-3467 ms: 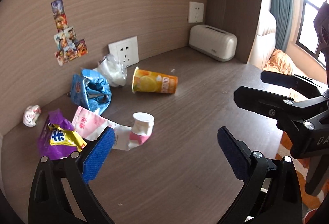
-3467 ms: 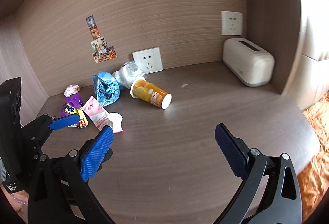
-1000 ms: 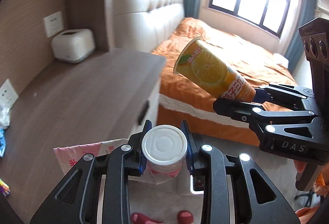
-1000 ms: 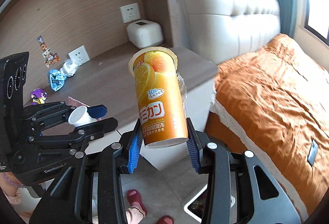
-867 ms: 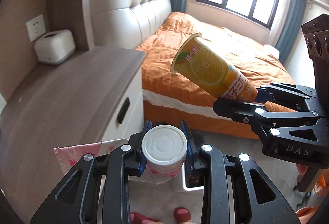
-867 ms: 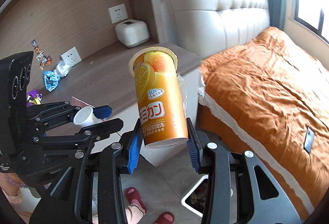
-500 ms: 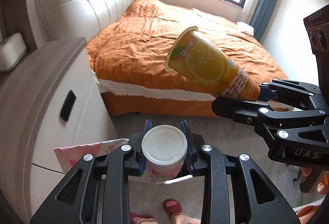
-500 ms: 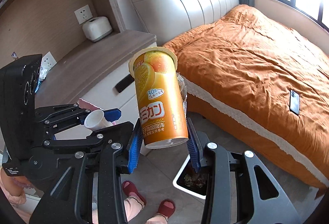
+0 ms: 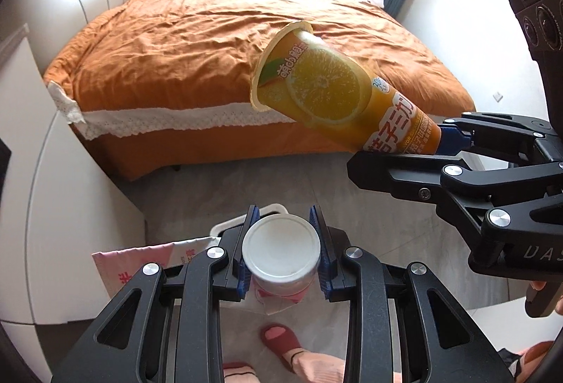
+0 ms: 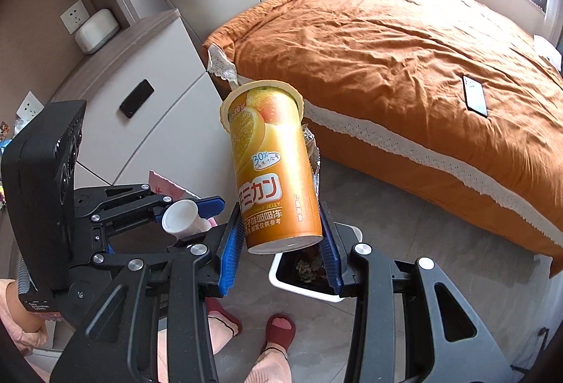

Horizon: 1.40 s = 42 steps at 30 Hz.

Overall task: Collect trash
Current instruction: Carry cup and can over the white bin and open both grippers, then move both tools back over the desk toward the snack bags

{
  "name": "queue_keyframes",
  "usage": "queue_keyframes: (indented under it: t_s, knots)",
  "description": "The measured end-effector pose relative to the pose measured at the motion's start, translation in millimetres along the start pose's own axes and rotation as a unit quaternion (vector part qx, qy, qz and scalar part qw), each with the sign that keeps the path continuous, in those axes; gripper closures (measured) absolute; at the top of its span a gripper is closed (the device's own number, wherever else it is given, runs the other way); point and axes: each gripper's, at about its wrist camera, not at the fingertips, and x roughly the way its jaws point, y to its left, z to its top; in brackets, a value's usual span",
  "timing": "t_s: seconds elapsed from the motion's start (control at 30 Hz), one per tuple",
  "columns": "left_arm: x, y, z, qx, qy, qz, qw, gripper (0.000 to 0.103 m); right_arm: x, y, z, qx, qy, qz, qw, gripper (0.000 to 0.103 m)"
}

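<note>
My right tool has black arms and blue pads, and it carries an orange cup printed with orange slices, a white label band and a pale cream rim. My left tool is black with blue pads too, around a white-capped pouch in pink and white. I see a bed under a rust-orange cover edged in white lace, a grey tiled floor, a white bin and dark red slippers.
</note>
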Motion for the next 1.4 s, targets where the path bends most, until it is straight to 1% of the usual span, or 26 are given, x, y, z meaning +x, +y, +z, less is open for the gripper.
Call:
queue_keyframes:
  t_s: [0.2,0.3,0.33,0.37,0.4,0.43,0.47,0.53,0.6,0.63,0.83,1.1,1.23,1.4]
  knots:
    - [61.1,8.8,-19.6,0.015,0.026,-0.026,0.9992,0.074,56.3,-15.7,-25.1,0.013,0.033,-0.006,0.999,0.062]
    - [89.3,15.1,-32.1,0.02,0.032,-0.025,0.999,0.07,85.9,-25.4,-40.3,0.022,0.048,-0.012,0.999,0.062]
    - [97.1,17.4,-36.0,0.018,0.033,-0.027,0.9989,0.054,96.9,-29.1,-46.1,0.025,0.057,-0.014,0.998,0.061]
    - [105.7,20.5,-39.7,0.013,0.034,-0.031,0.9988,0.015,106.8,-32.3,-51.0,0.027,0.064,-0.015,0.997,0.059]
    - [114.2,22.9,-43.6,0.013,0.037,-0.027,0.9989,0.004,117.3,-37.9,-57.0,0.032,0.071,-0.016,0.997,0.034]
    - [121.4,23.1,-48.4,0.022,0.034,-0.016,0.999,0.005,123.3,-44.5,-60.5,0.047,0.072,-0.021,0.996,0.002]
    - [130.3,22.4,-54.5,0.033,0.041,-0.015,0.9985,0.005,129.8,-51.8,-64.9,0.062,0.072,-0.025,0.995,0.006]
    - [140.6,21.3,-60.6,0.038,0.051,-0.013,0.9979,0.005,143.1,-62.4,-71.5,0.077,0.088,-0.036,0.993,0.004]
    - [146.6,23.3,-64.9,0.036,0.057,-0.014,0.9977,0.005,149.2,-67.4,-76.2,0.082,0.092,-0.053,0.991,0.004]
    - [147.8,23.8,-65.9,0.034,0.059,-0.016,0.9976,0.005,150.9,-68.9,-77.8,0.086,0.096,-0.053,0.99,0.004]
    - [143.5,30.1,-66.4,0.026,0.062,-0.014,0.9976,0.005,147.3,-60.5,-77.5,0.079,0.097,-0.058,0.99,0.004]
    - [113.4,37.8,-54.4,0.008,0.047,-0.004,0.9989,0.005,130.2,-43.1,-61.7,0.068,0.085,-0.049,0.993,0.004]
    - [89.2,39.5,-46.1,-0.002,0.036,0.006,0.9993,0.005,111.6,-33.1,-48.8,0.067,0.071,-0.04,0.994,0.004]
    - [47.8,40.7,-34.1,-0.016,0.018,0.023,0.9994,0.005,76.1,-10.2,-26.2,0.045,0.039,-0.029,0.998,0.004]
